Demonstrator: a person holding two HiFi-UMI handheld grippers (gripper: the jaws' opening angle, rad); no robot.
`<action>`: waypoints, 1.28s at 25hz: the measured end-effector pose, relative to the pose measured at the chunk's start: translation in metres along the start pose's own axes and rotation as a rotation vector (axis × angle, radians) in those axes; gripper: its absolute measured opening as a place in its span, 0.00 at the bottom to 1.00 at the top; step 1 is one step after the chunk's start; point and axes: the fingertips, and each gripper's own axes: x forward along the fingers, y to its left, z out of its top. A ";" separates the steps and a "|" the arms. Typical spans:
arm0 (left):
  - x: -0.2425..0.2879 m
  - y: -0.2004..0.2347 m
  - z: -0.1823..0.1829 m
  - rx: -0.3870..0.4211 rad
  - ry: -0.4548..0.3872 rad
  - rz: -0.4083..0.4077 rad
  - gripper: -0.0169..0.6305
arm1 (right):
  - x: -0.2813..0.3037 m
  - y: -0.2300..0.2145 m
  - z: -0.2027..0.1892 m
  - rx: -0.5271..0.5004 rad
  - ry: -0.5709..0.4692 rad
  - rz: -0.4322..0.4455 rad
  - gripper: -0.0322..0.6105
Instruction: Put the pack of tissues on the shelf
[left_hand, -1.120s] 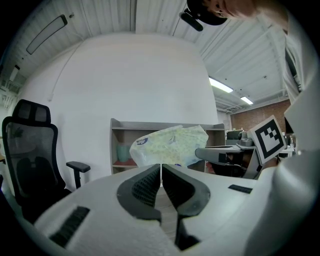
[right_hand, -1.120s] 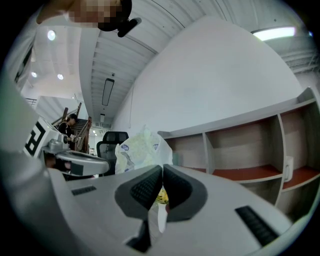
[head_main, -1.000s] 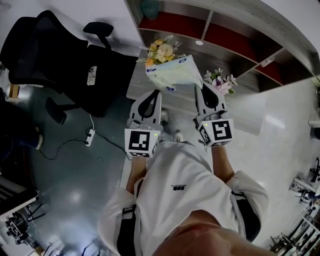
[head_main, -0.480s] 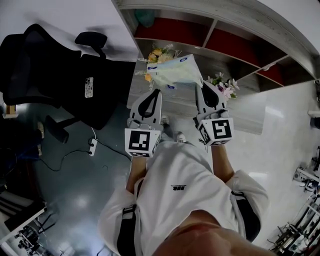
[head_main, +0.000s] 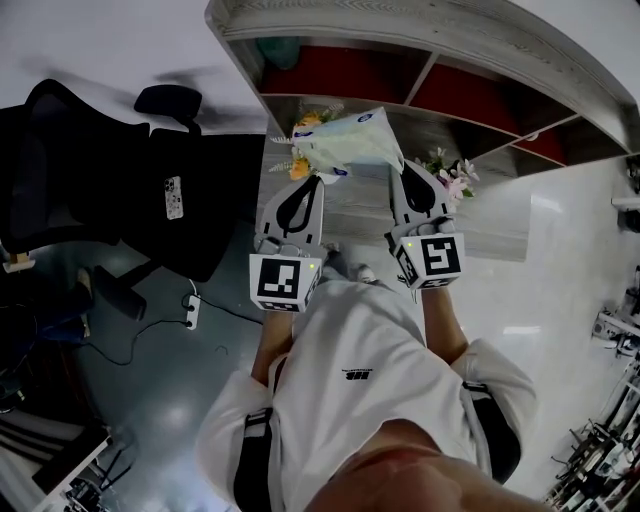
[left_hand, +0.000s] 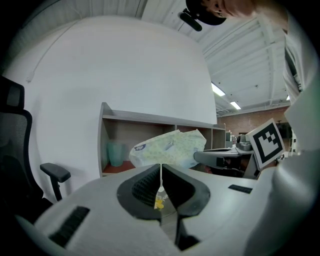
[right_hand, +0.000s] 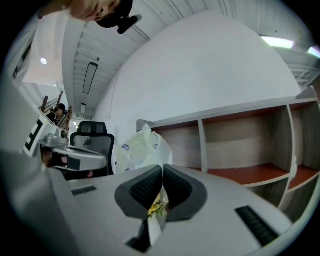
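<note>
The pack of tissues is a pale green and white plastic pack, held up in the air between both grippers. My left gripper is shut on the wrapper's left edge. My right gripper is shut on its right edge. The pack hangs in front of the shelf, a grey-framed unit with red-floored compartments. In the right gripper view the pack rises above the shut jaws, with the open compartments of the shelf behind it.
A low grey table stands below the shelf with yellow flowers at its left and pink flowers at its right. A teal cup sits in the leftmost compartment. A black office chair stands to the left.
Both grippers and the tissue pack have come closer to the shelf, which now fills more of the top of the head view. The grip has not changed.
</note>
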 end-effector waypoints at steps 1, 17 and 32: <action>0.003 0.003 -0.001 -0.001 0.003 -0.007 0.08 | 0.003 -0.001 -0.001 0.002 0.003 -0.009 0.09; 0.052 0.036 0.000 0.000 0.016 -0.129 0.08 | 0.050 -0.014 -0.009 0.021 0.028 -0.124 0.09; 0.099 0.059 0.001 0.015 0.034 -0.202 0.08 | 0.094 -0.037 -0.021 0.044 0.045 -0.187 0.09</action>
